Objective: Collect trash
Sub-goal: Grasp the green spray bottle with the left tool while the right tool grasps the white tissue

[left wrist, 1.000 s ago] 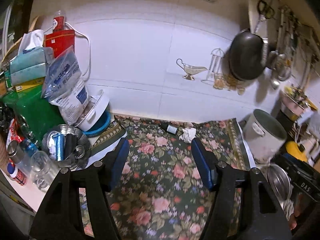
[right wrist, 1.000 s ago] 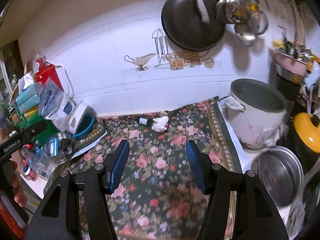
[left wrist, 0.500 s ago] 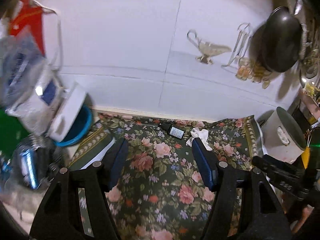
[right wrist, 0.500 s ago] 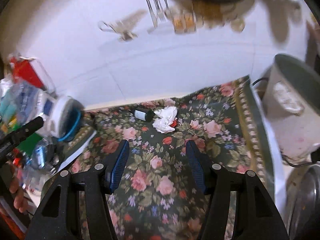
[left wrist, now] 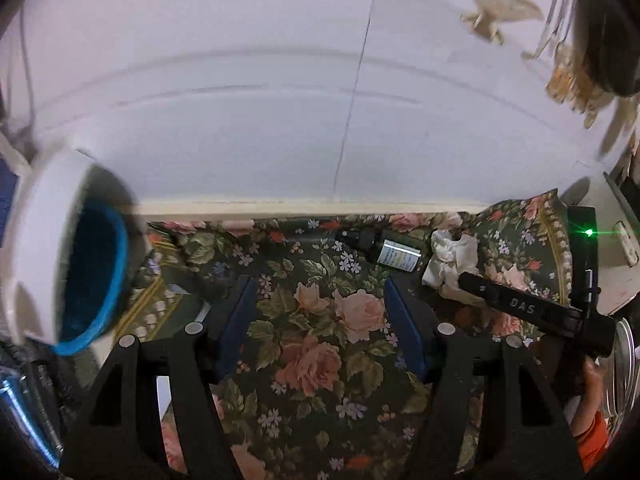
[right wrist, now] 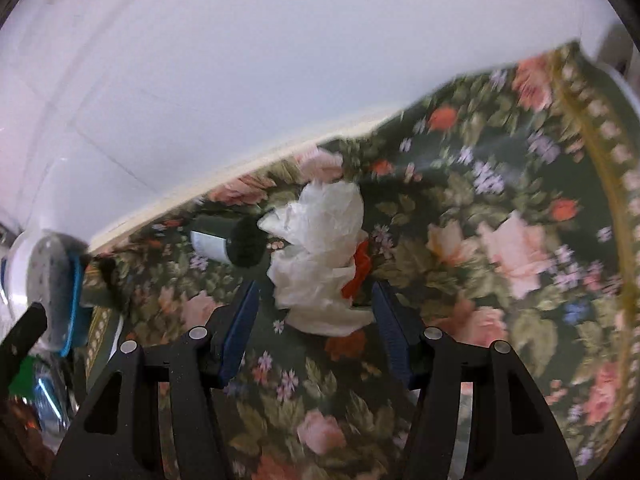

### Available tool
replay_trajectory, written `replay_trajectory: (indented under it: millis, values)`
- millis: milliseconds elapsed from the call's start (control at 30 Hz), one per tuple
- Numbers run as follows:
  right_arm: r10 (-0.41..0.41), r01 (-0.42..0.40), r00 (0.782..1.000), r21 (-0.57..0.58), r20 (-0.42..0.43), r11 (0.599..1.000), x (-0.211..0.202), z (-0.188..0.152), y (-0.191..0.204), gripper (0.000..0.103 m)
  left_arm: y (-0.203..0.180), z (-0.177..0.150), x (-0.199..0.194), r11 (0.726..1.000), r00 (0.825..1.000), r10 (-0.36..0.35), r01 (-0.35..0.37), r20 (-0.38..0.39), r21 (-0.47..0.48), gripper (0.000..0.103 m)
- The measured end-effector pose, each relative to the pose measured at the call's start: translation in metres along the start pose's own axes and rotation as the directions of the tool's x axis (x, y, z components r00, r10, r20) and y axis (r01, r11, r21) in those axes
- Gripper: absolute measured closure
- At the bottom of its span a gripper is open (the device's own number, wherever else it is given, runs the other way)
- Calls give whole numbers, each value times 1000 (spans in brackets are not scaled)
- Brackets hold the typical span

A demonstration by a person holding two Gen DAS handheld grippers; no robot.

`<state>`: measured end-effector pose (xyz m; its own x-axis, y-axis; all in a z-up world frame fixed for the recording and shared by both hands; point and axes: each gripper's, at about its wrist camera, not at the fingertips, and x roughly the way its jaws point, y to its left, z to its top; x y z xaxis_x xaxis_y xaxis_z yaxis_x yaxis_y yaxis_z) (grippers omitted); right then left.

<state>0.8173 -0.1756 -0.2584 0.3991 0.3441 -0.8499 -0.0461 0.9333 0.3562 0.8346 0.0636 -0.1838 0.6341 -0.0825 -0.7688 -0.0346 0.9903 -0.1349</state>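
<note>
Fingers of our right gripper [right wrist: 314, 320] stand spread wide with nothing between the blue pads [right wrist: 240, 332], and the crumpled white tissue wad [right wrist: 320, 256] sits just ahead of them at centre frame on the dark floral tablecloth [right wrist: 500, 280]. Touching the wad's left side lies a small dark glass bottle with a white label [right wrist: 224, 244], on its side near the white tiled wall [right wrist: 280, 60]. Our left gripper [left wrist: 316, 312] is likewise spread and empty over the cloth, the bottle [left wrist: 386, 250] and wad [left wrist: 454, 258] up and to its right. Blur makes the red scrap by the wad hard to identify. We judge nothing collected yet; both pieces remain to be picked up.
</note>
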Motion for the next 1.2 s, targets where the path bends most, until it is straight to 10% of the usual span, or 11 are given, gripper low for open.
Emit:
replay_trajectory:
  millis: [333, 1200]
  values:
    - [44, -44, 999, 16, 11, 999, 11, -11, -6, 75, -24, 4, 61, 998, 996, -56, 59, -75, 33, 38]
    - [-67, 66, 992, 13, 110, 998, -67, -38, -74, 77, -90, 24, 156, 994, 987, -31, 46, -157, 95, 38]
